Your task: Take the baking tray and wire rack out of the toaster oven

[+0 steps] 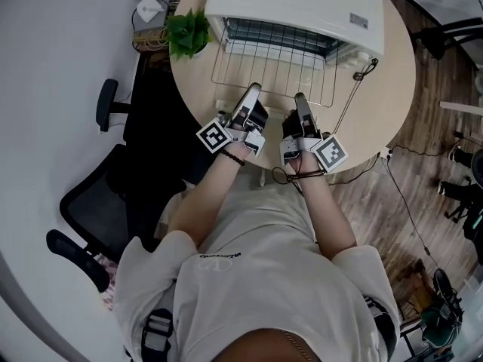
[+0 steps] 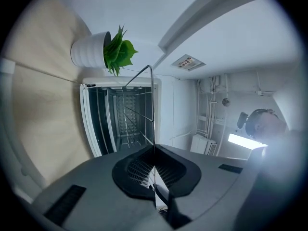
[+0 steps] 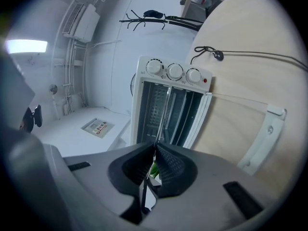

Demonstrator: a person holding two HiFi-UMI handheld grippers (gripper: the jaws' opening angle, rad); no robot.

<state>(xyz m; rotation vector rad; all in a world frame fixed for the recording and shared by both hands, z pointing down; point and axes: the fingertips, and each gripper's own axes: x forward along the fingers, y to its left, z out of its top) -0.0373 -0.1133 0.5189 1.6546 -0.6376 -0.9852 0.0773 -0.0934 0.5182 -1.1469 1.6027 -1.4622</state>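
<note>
Head view showed you from above at a round table [image 1: 392,89], both forearms stretched forward side by side. The left gripper [image 1: 253,89] and right gripper [image 1: 299,96] pointed at a white oven [image 1: 302,6], and their marker cubes sat near your wrists. The rack [image 1: 279,66] stuck partly out of the oven's mouth, its front edge at both sets of jaw tips. A plant [image 1: 189,32] stood just left of the oven. This view did not settle how the jaws stood.

Left gripper view did. The left gripper [image 2: 154,150] was closed on a thin wire of the rack [image 2: 151,105], which ran up from its jaws towards the open oven [image 2: 96,124]. The plant [image 2: 118,49] showed above that.

Right gripper view showed the right gripper [image 3: 155,148] likewise pinched on a rack wire [image 3: 163,114]. Only here could you see the oven's three knobs [image 3: 174,71], its door [image 3: 262,134] folded down on the table, and a cord [image 3: 250,54].

No view made out the tray.
</note>
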